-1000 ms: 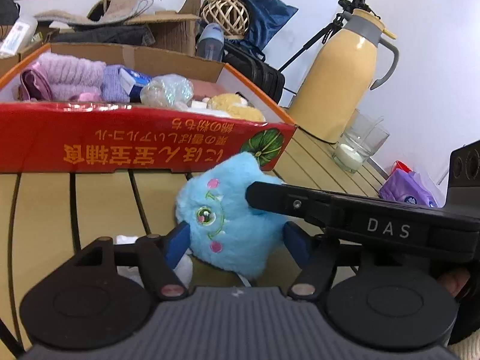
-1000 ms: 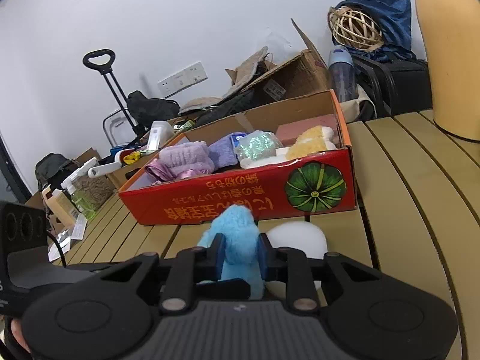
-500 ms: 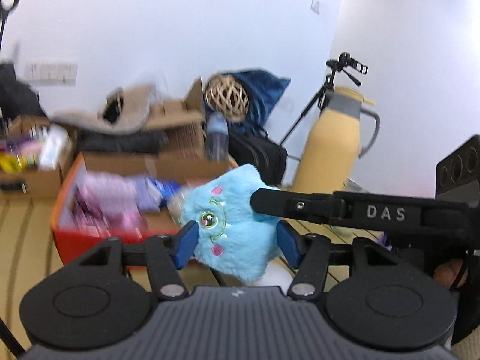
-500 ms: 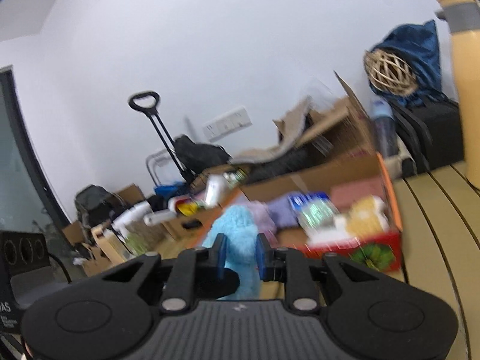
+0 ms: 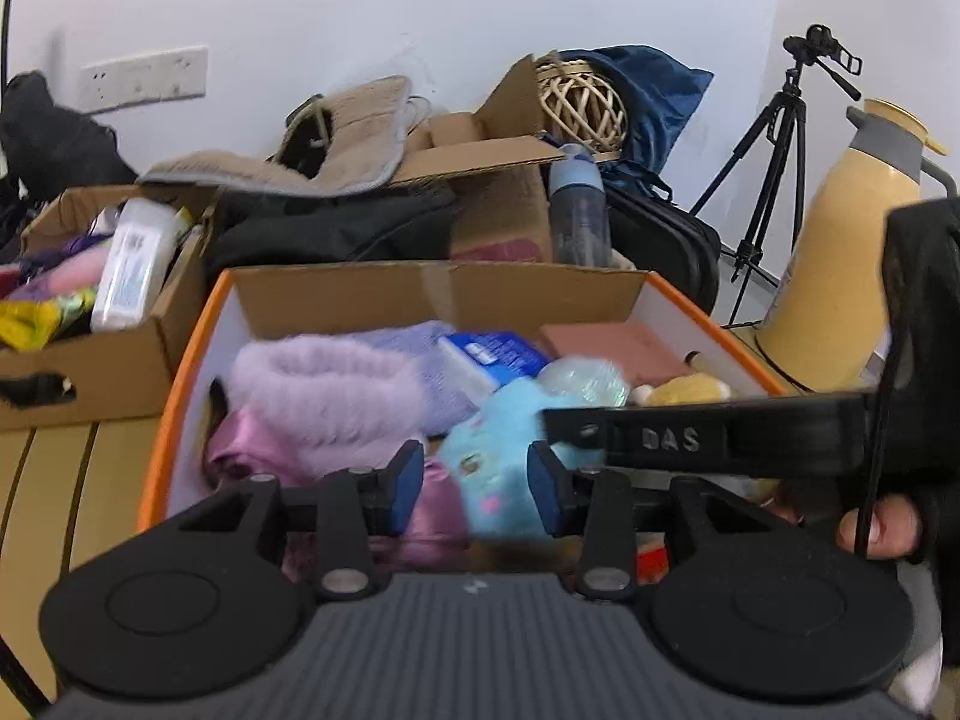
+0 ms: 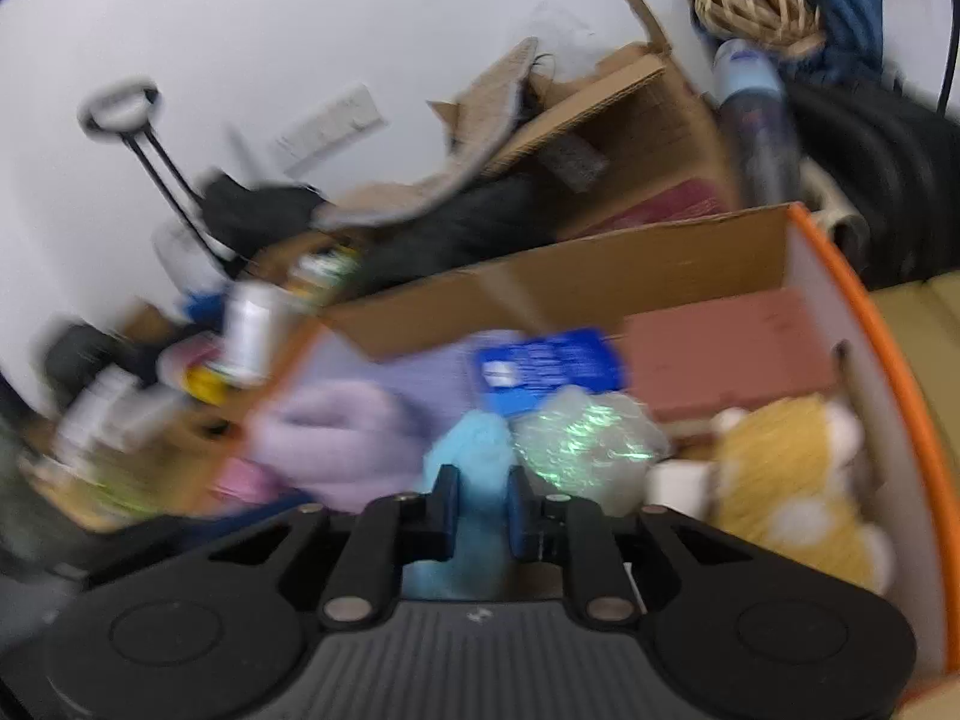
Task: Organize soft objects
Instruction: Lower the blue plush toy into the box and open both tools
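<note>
Right tool [image 6: 480,504] clenched on blue plush [image 6: 474,456], tilted down over box [image 6: 888,360]; left tool [image 5: 474,486], closing, ungripped, at plush's 9 o'clock.

Fluffy sky-blue plush toy [image 5: 501,456]: long matt pile, embroidered face. Lilac fuzzy knit cloth [image 5: 327,387]: soft, matt. Pink satin cloth [image 5: 240,450]: smooth, sheeny. Orange-rimmed corrugated cardboard box [image 5: 444,294]: raw brown paper inside, matt. Crinkled clear plastic wrap bundle [image 6: 585,441]: glossy, iridescent glints. Yellow plush toy [image 6: 786,480]: matt pile. Cream vacuum jug [image 5: 840,276]: smooth, satin. Woven rattan ball [image 5: 581,101]: rough.
</note>
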Available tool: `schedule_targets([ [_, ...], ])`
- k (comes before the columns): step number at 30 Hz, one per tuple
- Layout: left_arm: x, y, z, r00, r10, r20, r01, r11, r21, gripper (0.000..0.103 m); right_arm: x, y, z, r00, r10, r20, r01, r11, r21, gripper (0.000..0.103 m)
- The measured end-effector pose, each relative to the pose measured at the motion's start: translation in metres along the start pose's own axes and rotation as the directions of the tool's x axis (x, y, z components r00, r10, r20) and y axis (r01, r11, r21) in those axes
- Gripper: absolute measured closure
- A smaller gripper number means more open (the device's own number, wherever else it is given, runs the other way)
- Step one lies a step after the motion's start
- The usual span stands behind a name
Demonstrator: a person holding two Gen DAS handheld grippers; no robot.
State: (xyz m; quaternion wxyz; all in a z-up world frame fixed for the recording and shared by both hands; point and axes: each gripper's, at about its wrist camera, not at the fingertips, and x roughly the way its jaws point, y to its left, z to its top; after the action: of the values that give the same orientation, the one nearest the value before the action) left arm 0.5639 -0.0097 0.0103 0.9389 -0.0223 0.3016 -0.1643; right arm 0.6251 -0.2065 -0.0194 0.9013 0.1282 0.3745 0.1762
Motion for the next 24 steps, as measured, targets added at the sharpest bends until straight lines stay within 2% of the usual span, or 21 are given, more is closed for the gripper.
schedule_targets([
  [1,0.0,0.004,-0.002,1.0,0.001,0.004,-0.001,1.0,-0.002,0.06,0.0,0.005,-0.002,0.999,-0.038,0.012,0.039,0.997,-0.066,0.085],
  [3,-0.002,0.008,-0.005,1.0,0.023,0.011,-0.023,1.0,0.004,0.056,-0.001,0.009,-0.004,0.998,-0.058,-0.005,0.057,0.991,-0.118,0.081],
  [5,-0.005,0.009,-0.004,0.999,0.038,0.017,-0.039,0.999,0.007,0.054,0.001,0.014,-0.006,0.993,-0.113,-0.021,0.107,0.976,-0.191,0.08],
  [7,-0.017,0.009,-0.004,0.998,0.045,0.032,-0.045,0.999,0.011,0.048,-0.001,0.016,-0.01,0.988,-0.152,-0.027,0.143,0.965,-0.218,0.08],
  [11,-0.053,0.003,0.008,0.994,0.067,0.089,-0.069,0.997,0.023,0.035,-0.028,0.019,-0.003,0.988,-0.153,-0.018,0.146,0.968,-0.206,0.076],
  [15,-0.11,-0.012,0.02,0.979,0.094,0.183,-0.103,0.994,0.045,0.022,-0.09,0.028,0.004,0.988,-0.136,0.066,0.148,0.959,-0.24,0.069],
  [17,-0.141,-0.02,0.022,0.967,0.101,0.232,-0.115,0.992,0.047,0.013,-0.125,0.037,0.008,0.984,-0.131,0.118,0.159,0.952,-0.262,0.058],
  [19,-0.166,-0.027,0.023,0.958,0.108,0.267,-0.124,0.991,0.042,0.011,-0.161,0.045,0.008,0.977,-0.127,0.174,0.172,0.945,-0.279,0.049],
  [24,-0.223,-0.048,0.01,0.933,0.131,0.335,-0.156,0.986,0.05,0.0,-0.231,0.059,-0.008,0.96,-0.094,0.263,0.174,0.937,-0.303,0.04],
])
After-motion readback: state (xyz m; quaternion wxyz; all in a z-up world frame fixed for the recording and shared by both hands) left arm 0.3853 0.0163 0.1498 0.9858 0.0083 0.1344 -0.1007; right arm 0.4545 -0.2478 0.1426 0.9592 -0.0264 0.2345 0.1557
